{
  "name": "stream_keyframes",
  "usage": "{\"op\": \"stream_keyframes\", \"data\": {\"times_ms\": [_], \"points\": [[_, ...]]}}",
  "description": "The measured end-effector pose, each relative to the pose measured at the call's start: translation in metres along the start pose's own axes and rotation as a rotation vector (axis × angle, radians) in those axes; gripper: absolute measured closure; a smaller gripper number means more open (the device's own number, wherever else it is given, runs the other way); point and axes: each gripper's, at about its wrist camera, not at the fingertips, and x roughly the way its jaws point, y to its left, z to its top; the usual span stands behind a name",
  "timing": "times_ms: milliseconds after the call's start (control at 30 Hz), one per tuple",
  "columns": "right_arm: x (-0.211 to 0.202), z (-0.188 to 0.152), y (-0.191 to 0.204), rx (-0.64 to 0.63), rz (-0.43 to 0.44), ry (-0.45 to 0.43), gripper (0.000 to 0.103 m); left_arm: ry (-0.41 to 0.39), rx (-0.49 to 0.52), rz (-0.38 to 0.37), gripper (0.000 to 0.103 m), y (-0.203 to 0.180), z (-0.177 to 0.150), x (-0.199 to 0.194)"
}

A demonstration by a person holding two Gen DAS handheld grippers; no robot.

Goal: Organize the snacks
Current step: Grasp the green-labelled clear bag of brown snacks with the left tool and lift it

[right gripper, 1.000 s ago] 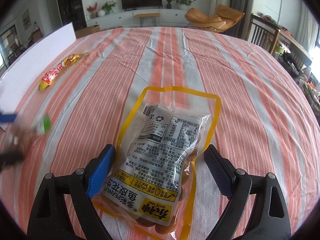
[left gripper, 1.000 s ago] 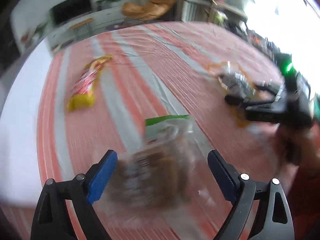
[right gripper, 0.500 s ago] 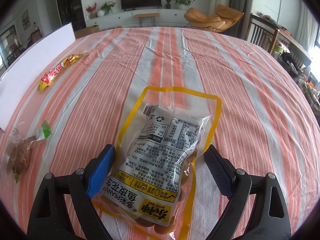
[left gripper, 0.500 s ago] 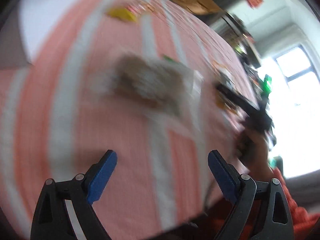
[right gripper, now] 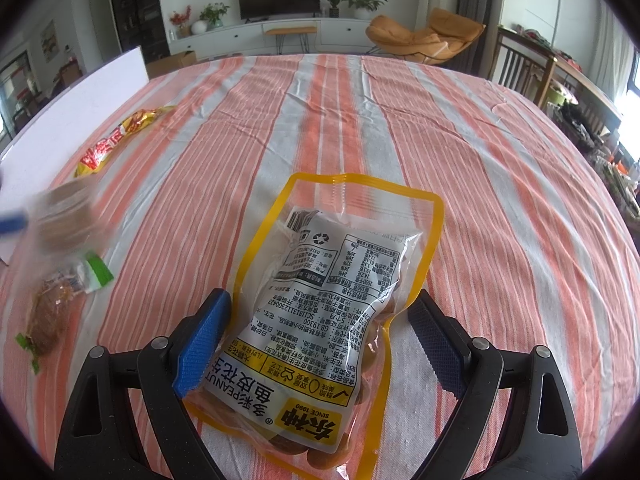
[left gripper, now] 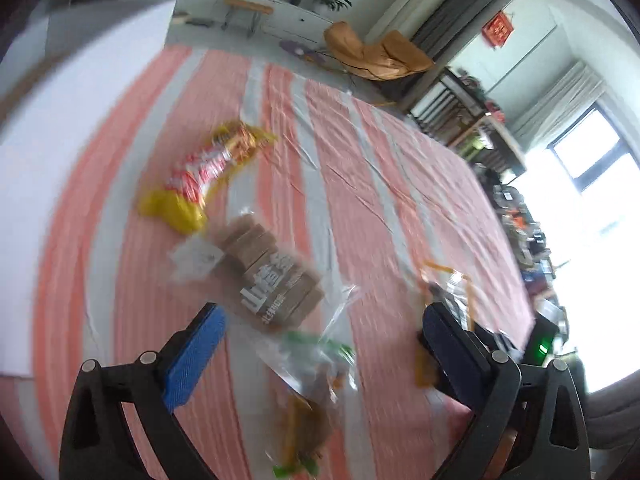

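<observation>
My right claw (right gripper: 320, 340) stood wide apart astride the peanut bag (right gripper: 320, 312), pads clear of it, near the striped cloth's (right gripper: 480, 168) near edge. Its label read "PEANUT" and "SINCE 1990" among Chinese characters. My left claw (left gripper: 320, 344) had just been opening, nothing clamped, above the green-sealed pack (left gripper: 308, 392); the brown wafer pack (left gripper: 268, 276) and red-and-yellow packet (left gripper: 200, 176) lay toward the left edge, lettering blurred.

Striped tablecloth (right gripper: 500, 184) — peanut pkt (right gripper: 332, 304), wafers (left gripper: 268, 272)

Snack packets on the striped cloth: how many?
4: peanut bag between the right gripper's open fingers; yellow-red wrapper far left; brown-block pack beside it; green-edged pouch nearest. None seem hidden.
</observation>
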Motion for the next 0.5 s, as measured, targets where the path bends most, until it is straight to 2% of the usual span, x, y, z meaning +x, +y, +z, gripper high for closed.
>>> {"op": "stream_keyframes", "data": {"times_ms": [133,200,267,300,333,367,400,433,467,500], "points": [[0.001,0.0,0.0,0.003,0.0,0.0,0.011,0.037,-0.074,0.129,0.005,0.013,-0.003,0.009],[0.0,0.0,-0.001,0.005,0.003,-0.001,0.011,0.035,-0.044,0.122,0.005,0.012,-0.006,0.008],[0.0,0.0,-0.001,0.008,0.006,-0.003,0.011,0.058,0.126,0.188,0.005,-0.003,-0.004,0.009],[0.0,0.0,-0.001,0.011,0.008,-0.004,0.011,0.074,0.245,0.247,0.004,-0.014,-0.003,0.012],[0.0,0.0,-0.002,0.013,0.01,-0.004,0.011,0.117,0.381,0.315,0.004,-0.025,-0.004,0.019],[0.0,0.0,-0.002,0.015,0.013,-0.005,0.011,0.2,0.522,0.403,0.004,-0.032,-0.006,0.029],[0.0,0.0,-0.002,0.016,0.015,-0.005,0.011,0.245,0.575,0.483,0.004,-0.033,-0.007,0.035],[0.0,0.0,-0.002,0.017,0.016,-0.005,0.01,0.257,0.567,0.511,0.004,-0.029,-0.007,0.034],[0.001,0.001,-0.002,0.017,0.016,-0.005,0.01,0.264,0.507,0.475,0.004,-0.022,-0.01,0.029],[0.001,0.0,-0.002,0.017,0.015,-0.005,0.01,0.275,0.427,0.394,0.004,-0.015,-0.015,0.024]]}}
